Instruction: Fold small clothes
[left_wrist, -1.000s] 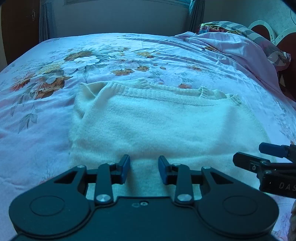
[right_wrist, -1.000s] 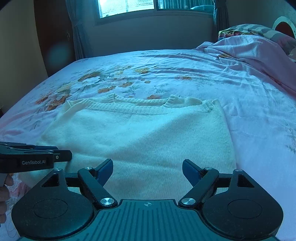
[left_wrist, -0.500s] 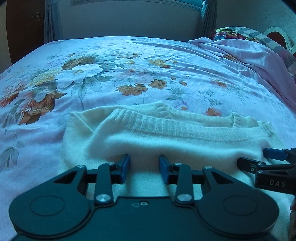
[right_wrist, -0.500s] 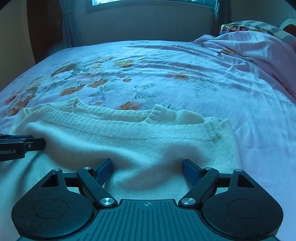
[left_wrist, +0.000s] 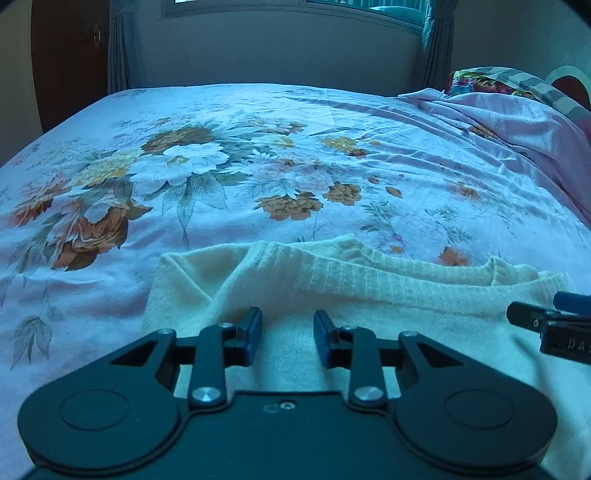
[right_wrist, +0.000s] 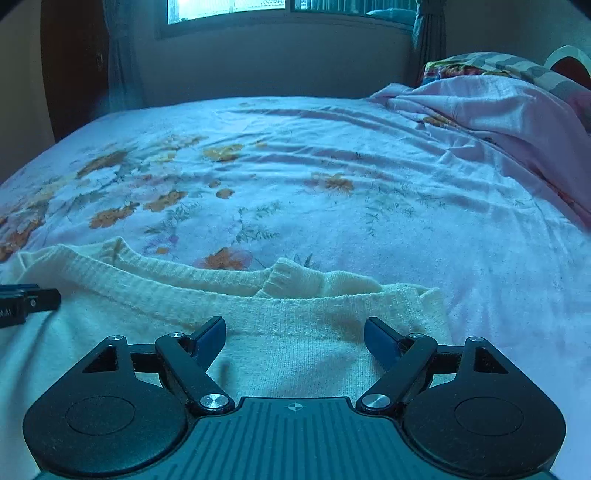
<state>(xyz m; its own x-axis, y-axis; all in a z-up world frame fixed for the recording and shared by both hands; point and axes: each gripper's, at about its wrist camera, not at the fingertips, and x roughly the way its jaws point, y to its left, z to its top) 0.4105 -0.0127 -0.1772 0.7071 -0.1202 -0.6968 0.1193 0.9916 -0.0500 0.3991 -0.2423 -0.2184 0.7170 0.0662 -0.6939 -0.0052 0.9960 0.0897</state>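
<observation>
Sweater (left_wrist: 369, 295), cream knit, lies flat on the bed (left_wrist: 258, 166) in the lower half of both frames, ribbed hem edge toward the middle of the frame. We see a second ribbed layer (right_wrist: 207, 275) poking out past the hem, with a cuff-like nub at centre in the right wrist view. At lower left of the left wrist view a corner of the knit is folded into a triangular flap (left_wrist: 184, 273).

Left gripper (left_wrist: 287, 332): our jaws stand narrowly parted, blue pads (left_wrist: 253, 330) facing each other, nothing between them; cream knit shows through the gap. They sit low over the cloth, just short of the hem. We cannot tell whether the tips touch the fabric.

Right gripper (right_wrist: 294, 334): our jaws spread wide, holding nothing, over the right part of the sweater (right_wrist: 295, 332), close to its right edge.

Each gripper shows in the other's view: right gripper (left_wrist: 546, 325) at the right edge of the left wrist frame, left gripper (right_wrist: 33, 299) at the left edge of the right wrist frame, both over the knit.

Bedsheet is pale with a flower print (left_wrist: 184, 158), heaviest at left. Rumpled pink blanket (right_wrist: 498, 110) piled at upper right, patterned pillow (left_wrist: 491, 83) behind it. Window (right_wrist: 229, 9) and curtains (right_wrist: 122, 55) along the top of the frame.
</observation>
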